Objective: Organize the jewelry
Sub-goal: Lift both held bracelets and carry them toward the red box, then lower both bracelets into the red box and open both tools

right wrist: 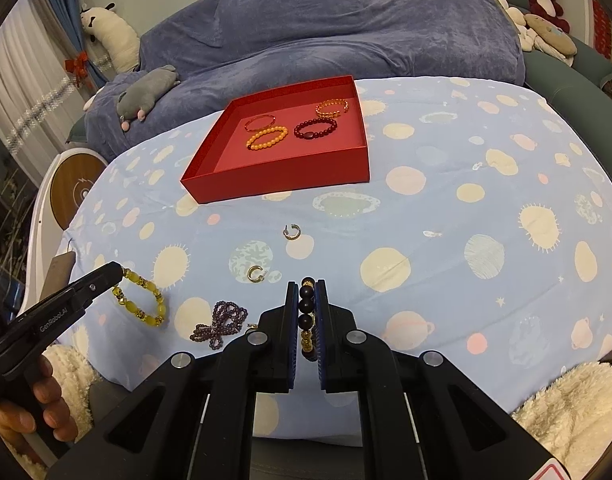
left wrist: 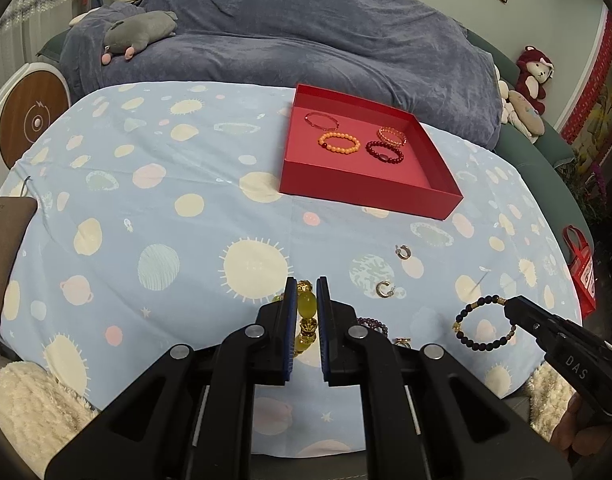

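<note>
My left gripper (left wrist: 306,286) is shut on a yellow bead bracelet (left wrist: 306,307), which also shows in the right wrist view (right wrist: 140,298). My right gripper (right wrist: 307,288) is shut on a dark bead bracelet (right wrist: 307,306), seen hanging as a ring in the left wrist view (left wrist: 483,326). A red box (left wrist: 369,190) at the far side holds several bracelets, among them an orange one (left wrist: 339,143) and a dark red one (left wrist: 384,152). Two small hoop earrings (left wrist: 403,251) (left wrist: 383,289) and a purple bead bracelet (right wrist: 222,323) lie on the cloth.
The table is covered by a light blue planet-print cloth (left wrist: 166,200). Behind it is a sofa under a blue blanket (left wrist: 306,28) with a grey plush toy (left wrist: 140,32). Fluffy white sleeves (left wrist: 34,404) sit at the near edge.
</note>
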Demonstrator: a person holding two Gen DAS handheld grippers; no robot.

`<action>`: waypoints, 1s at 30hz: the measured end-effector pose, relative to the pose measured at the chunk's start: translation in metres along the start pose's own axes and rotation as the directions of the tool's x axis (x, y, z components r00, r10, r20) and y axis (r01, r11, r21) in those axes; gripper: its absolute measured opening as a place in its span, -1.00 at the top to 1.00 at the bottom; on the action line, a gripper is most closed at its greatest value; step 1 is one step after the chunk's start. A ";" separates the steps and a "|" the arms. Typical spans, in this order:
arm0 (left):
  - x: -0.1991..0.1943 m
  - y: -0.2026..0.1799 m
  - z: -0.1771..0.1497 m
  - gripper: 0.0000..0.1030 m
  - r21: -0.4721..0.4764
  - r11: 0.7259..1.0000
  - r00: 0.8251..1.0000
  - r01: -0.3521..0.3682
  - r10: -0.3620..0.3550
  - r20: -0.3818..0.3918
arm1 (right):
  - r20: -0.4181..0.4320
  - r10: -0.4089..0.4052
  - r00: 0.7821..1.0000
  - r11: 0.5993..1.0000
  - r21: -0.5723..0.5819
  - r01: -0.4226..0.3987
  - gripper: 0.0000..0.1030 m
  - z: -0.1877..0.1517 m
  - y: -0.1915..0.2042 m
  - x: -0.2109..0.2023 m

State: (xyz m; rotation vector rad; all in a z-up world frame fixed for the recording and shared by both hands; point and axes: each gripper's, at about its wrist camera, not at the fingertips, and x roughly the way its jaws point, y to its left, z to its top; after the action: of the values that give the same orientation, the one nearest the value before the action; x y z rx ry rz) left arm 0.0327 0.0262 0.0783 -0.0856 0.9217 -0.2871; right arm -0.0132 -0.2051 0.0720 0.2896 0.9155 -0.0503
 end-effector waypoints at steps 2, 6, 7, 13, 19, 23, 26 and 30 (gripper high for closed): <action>-0.001 -0.002 0.004 0.82 0.006 1.000 1.000 -0.001 0.001 0.005 | 0.003 -0.002 1.000 1.000 -0.002 0.002 0.86 0.002 0.000 0.000; 0.000 -0.006 0.011 0.82 0.016 1.000 1.000 0.000 0.000 0.003 | 0.003 -0.010 1.000 1.000 -0.001 0.010 0.86 0.006 0.000 0.003; 0.001 -0.008 0.013 0.82 0.021 1.000 1.000 0.000 0.000 0.003 | 0.002 -0.010 1.000 1.000 -0.002 0.010 0.86 0.007 0.001 0.003; 0.004 -0.021 0.029 0.82 0.039 0.999 1.000 0.024 -0.025 0.008 | 0.020 0.009 1.000 1.000 -0.019 -0.009 0.86 0.022 0.006 0.004; 0.013 -0.041 0.069 0.82 0.067 0.996 0.997 0.060 -0.062 0.034 | 0.069 0.028 0.997 0.998 -0.057 -0.024 0.86 0.065 0.018 0.008; 0.023 -0.056 0.103 0.82 0.082 0.993 0.994 0.091 -0.096 0.061 | 0.097 0.044 0.994 0.997 -0.065 -0.037 0.86 0.102 0.024 0.020; 0.034 -0.068 0.127 0.82 0.100 0.990 0.991 0.101 -0.108 0.076 | 0.114 0.042 0.993 0.996 -0.088 -0.032 0.86 0.129 0.031 0.031; 0.053 -0.076 0.154 0.82 0.099 0.989 0.989 0.114 -0.122 0.085 | 0.128 0.045 0.991 0.995 -0.098 -0.033 0.86 0.159 0.037 0.049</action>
State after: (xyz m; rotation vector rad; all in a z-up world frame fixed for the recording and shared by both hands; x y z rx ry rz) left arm 0.1699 -0.0692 0.1450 -0.0659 0.8127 -0.4331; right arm 0.1460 -0.2087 0.1327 0.2124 0.7800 0.0107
